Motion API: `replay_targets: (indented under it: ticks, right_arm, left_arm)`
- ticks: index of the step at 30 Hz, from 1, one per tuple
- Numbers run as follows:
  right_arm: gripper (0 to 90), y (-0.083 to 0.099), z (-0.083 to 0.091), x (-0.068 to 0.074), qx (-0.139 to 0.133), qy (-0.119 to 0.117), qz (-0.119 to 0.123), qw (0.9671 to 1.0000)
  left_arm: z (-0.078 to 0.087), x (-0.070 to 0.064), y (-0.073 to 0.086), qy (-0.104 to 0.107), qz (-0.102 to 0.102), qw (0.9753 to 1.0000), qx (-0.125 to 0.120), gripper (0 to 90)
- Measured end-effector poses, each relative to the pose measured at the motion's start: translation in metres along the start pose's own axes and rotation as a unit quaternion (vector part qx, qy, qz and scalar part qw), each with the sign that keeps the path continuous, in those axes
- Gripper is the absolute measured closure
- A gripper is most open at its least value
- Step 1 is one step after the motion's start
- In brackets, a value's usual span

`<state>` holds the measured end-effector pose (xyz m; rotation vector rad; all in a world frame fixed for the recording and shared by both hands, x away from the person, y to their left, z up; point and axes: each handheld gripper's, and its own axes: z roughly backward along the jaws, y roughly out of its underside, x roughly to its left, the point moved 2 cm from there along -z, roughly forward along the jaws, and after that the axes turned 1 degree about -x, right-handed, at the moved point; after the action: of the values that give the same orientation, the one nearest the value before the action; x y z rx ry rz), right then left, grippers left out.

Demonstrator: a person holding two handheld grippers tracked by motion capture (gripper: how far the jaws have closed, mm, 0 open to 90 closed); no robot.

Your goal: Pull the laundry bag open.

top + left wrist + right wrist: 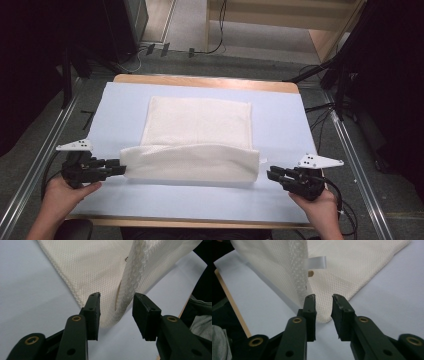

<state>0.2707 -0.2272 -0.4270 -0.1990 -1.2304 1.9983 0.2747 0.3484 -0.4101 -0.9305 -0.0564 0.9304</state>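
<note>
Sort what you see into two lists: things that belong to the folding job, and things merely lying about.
Belonging to the job:
white mesh cloth
left gripper
right gripper
blue table cover

Lying about:
cables on the floor
metal rails

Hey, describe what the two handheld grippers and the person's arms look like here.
The left gripper and right gripper are black two-jaw tools, each topped by a pale grey three-cornered plate with small dark holes. Up close, the flat black jaw pads sit on arms with brass-coloured pivot rings. A black cable trails from the right one. The forearms are bare, with no sleeves in view.
</note>
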Motion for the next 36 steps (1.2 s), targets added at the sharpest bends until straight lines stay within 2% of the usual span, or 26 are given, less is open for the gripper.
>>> replay_targets:
  ticks: [2, 5, 7, 8, 10, 14, 17, 19, 26, 30, 34, 36]
  right_arm:
    - [80.9, -0.002, -0.001, -0.002, 0.001, 0.005, -0.003, 1.0]
    - [90.0, -0.006, -0.002, -0.005, 0.007, 0.015, -0.001, 0.9999]
    - [90.0, -0.011, -0.002, -0.007, -0.005, 0.018, 0.002, 0.9998]
    - [90.0, -0.014, -0.005, -0.011, -0.005, 0.018, -0.001, 0.9998]
    - [90.0, -0.019, -0.016, -0.019, 0.003, 0.016, -0.011, 0.9998]
    - [90.0, -0.026, -0.036, -0.023, 0.018, 0.009, -0.008, 0.9998]
    - [90.0, -0.027, -0.045, -0.019, 0.019, -0.012, -0.01, 0.9997]
    - [90.0, -0.025, -0.047, -0.015, 0.023, -0.03, -0.002, 0.9993]
    - [90.0, -0.016, -0.046, 0.001, 0.035, -0.042, 0.015, 0.9984]
    - [90.0, -0.013, -0.04, 0.01, 0.032, -0.049, 0.025, 0.998]
    - [90.0, -0.01, -0.035, 0.015, 0.033, -0.052, 0.029, 0.9976]
    - [90.0, -0.008, -0.035, 0.017, 0.034, -0.049, 0.031, 0.9978]
  left_arm:
    - [0.008, 0.005, -0.001, 0.0, 0.004, 0.9999, -0.012, 60.9]
    - [0.017, 0.011, -0.002, -0.007, 0.012, 0.9998, -0.014, 74.8]
    - [0.017, 0.017, -0.005, -0.009, 0.024, 0.9995, -0.017, 86.2]
    - [0.015, 0.021, -0.008, -0.016, 0.036, 0.9991, -0.017, 89.6]
    - [0.006, 0.027, -0.014, -0.017, 0.052, 0.9985, -0.01, 90.0]
    - [-0.012, 0.025, -0.02, -0.005, 0.045, 0.9989, 0.011, 90.0]
    - [-0.02, 0.021, -0.02, 0.006, 0.037, 0.9992, 0.014, 90.0]
    - [-0.023, 0.017, -0.019, 0.013, 0.03, 0.9993, 0.019, 90.0]
    - [-0.022, 0.004, -0.01, 0.018, 0.016, 0.9995, 0.021, 88.6]
    - [-0.023, -0.001, -0.004, 0.025, 0.008, 0.9991, 0.034, 87.1]
    - [-0.021, -0.002, 0.001, 0.021, 0.009, 0.999, 0.037, 86.8]
    - [-0.021, 0.0, 0.001, 0.017, 0.016, 0.9992, 0.032, 86.2]
